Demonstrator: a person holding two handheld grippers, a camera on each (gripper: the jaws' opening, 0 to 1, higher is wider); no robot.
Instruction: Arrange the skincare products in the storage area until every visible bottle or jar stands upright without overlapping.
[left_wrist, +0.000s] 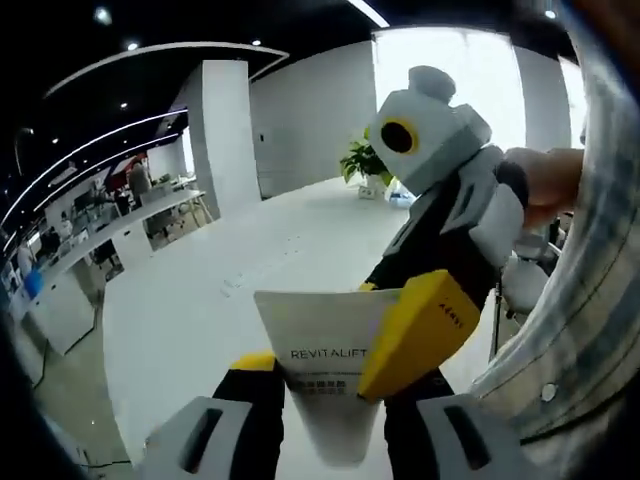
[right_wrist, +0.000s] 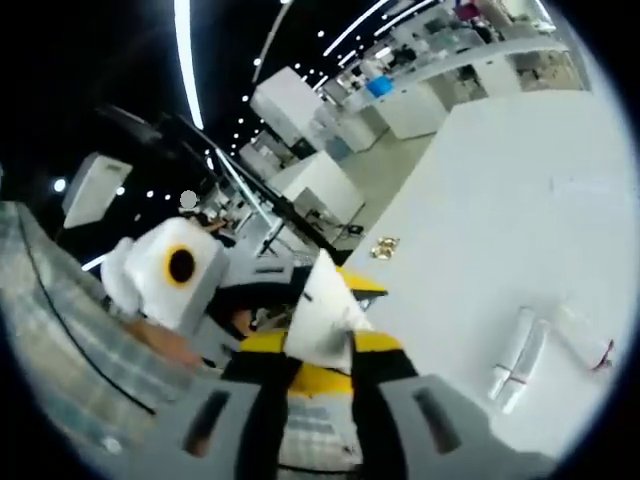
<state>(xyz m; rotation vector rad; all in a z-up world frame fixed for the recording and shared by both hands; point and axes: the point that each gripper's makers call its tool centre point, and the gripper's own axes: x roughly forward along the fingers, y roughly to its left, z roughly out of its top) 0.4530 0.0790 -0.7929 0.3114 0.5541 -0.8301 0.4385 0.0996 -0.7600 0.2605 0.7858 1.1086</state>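
The job looks far from done. In the right gripper view, two white tubes (right_wrist: 522, 360) are seen lying flat on the white tabletop (right_wrist: 500, 200), side by side and touching, and a small clear packet (right_wrist: 585, 340) lies just beside them. None of these has been stood up yet. One more white tube (left_wrist: 325, 375), with the word REVITALIFT on it, is held up in the air above the tabletop, not set down anywhere. It is pinched between both grippers at once. In the left gripper view, the left hand-held gripper (left_wrist: 320, 385) is closed on the lower part of the tube, and the right hand-held gripper (left_wrist: 420, 330) comes in from the right, with its yellow pad pressed on the tube's side. In the right gripper view, the right hand-held gripper (right_wrist: 320, 360) is closed on the tube's pointed white end (right_wrist: 325, 310), which sticks up between its jaws. A person's hand (left_wrist: 545, 185) and checked sleeve (left_wrist: 590, 300) are seen at the edge. This tube must still be stood upright, and the others too.
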